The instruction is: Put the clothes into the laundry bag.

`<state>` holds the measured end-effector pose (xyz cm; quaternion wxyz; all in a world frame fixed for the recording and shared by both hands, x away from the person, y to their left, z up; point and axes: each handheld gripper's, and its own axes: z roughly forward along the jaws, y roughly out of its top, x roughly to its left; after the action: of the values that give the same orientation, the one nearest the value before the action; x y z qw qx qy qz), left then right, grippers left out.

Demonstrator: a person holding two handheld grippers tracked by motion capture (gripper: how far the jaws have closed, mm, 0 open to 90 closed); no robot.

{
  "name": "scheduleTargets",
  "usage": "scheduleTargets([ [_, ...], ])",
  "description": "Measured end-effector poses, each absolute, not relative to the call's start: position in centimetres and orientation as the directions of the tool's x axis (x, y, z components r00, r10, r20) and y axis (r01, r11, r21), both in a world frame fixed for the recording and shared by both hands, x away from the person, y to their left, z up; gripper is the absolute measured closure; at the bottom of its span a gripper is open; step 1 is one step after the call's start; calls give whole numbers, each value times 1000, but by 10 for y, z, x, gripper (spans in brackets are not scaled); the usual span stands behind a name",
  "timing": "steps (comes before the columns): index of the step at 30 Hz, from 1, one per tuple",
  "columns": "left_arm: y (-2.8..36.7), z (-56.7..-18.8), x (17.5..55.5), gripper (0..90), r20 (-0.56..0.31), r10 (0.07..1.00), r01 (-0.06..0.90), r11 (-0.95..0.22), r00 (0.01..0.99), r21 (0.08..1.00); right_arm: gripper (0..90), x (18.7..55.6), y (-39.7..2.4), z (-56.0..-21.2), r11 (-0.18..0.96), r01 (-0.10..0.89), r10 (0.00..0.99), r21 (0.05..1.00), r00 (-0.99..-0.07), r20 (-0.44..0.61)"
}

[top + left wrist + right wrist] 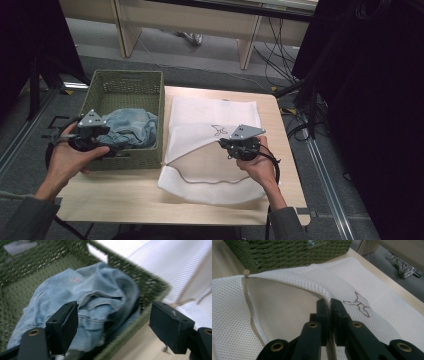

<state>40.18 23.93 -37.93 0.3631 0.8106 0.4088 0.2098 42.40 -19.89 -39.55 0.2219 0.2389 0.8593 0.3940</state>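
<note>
pinching the white mesh bag's (287, 305) rim – right gripper (330, 305) (left gripper (113, 325) agape, over the denim (87, 305))

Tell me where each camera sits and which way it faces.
High view: above the person's side, looking forward and down on the table; both forearms, left gripper, right gripper.
Left gripper view: on the left gripper, facing jeans in the basket; jaws open.
Right gripper view: on the right gripper, jaws pinching the mesh bag.
All share basket and bag.
</note>
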Motion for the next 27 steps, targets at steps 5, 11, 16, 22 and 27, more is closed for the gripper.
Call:
scheduleTargets([
  [5, 241, -386, 429, 201, 29, 788, 537, -446, 615, 716, 862, 425, -199, -397, 582, 225, 576, 781, -792, -201],
  [11, 229, -403, 456, 207, 21, 783, 583, -481, 622, 654, 861, 425, -200, -399, 578, 237, 584, 781, -788, -193],
  [16, 228, -412, 476, 205, 16, 773, 640, -537, 634, 550, 861, 426, -201, -399, 584, 226, 573, 780, -795, -199],
  [22, 224, -414, 496, 212, 96, 796, 677, -565, 597, 472, 861, 425, -203, -399, 576, 236, 586, 783, -787, -194],
  [27, 223, -421, 508, 210, 30, 808, 717, -538, 588, 444, 860, 426, -207, -398, 570, 234, 589, 787, -785, -193],
])
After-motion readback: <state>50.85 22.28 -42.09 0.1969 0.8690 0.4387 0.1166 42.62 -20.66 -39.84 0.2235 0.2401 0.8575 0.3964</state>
